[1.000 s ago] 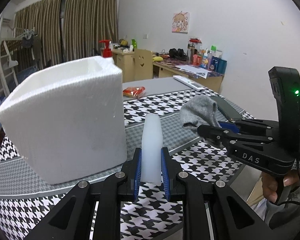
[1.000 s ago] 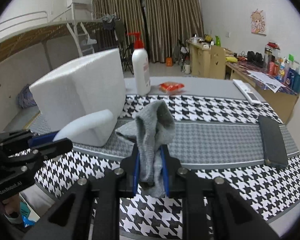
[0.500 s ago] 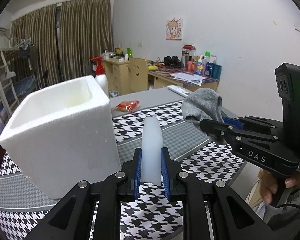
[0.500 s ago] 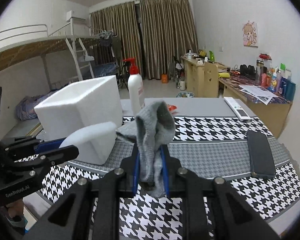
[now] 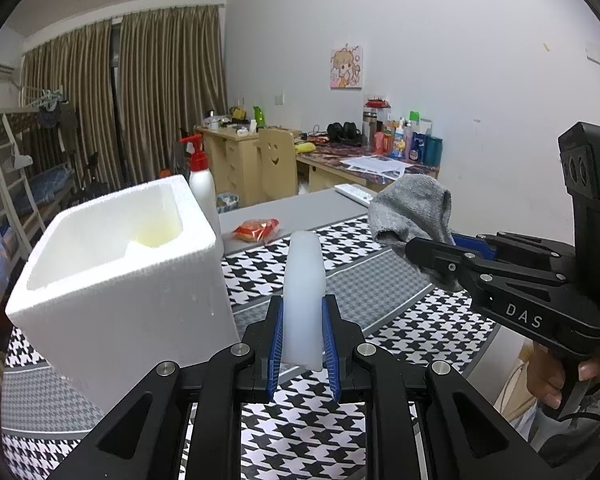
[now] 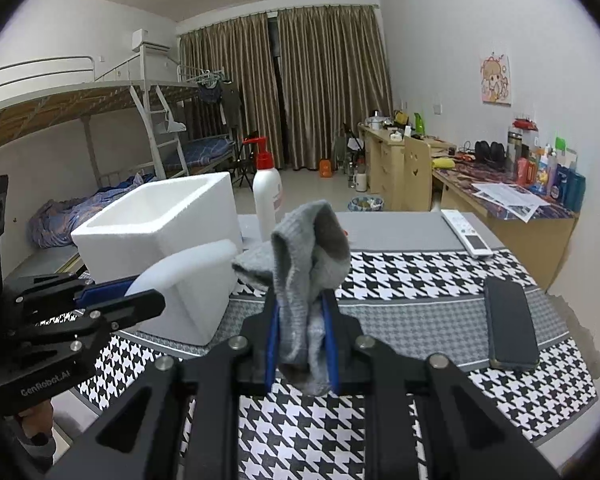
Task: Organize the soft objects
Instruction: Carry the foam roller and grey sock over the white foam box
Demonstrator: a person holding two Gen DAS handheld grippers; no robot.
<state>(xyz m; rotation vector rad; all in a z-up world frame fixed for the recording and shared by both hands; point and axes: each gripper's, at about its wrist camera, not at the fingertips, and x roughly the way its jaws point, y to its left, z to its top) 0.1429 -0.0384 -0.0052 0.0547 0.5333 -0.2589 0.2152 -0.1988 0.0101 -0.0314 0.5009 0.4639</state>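
Observation:
My left gripper [image 5: 302,340] is shut on a white foam strip [image 5: 303,280] that stands up between its fingers; the strip also shows in the right wrist view [image 6: 188,268]. My right gripper [image 6: 300,344] is shut on a grey sock [image 6: 308,264], which also shows in the left wrist view [image 5: 414,210]. Both are held above the table. An open white foam box [image 5: 116,280] stands on the table left of the left gripper; it also shows in the right wrist view [image 6: 160,240]. Its inside looks empty.
A white pump bottle with a red top [image 6: 267,196] stands behind the box. A red snack packet [image 5: 256,229], a white remote [image 6: 466,234] and a black phone [image 6: 510,324] lie on the houndstooth tablecloth [image 6: 400,272]. Desks and a bunk bed stand beyond.
Both grippers have risen with their loads. The box's open top now shows from above in both views.

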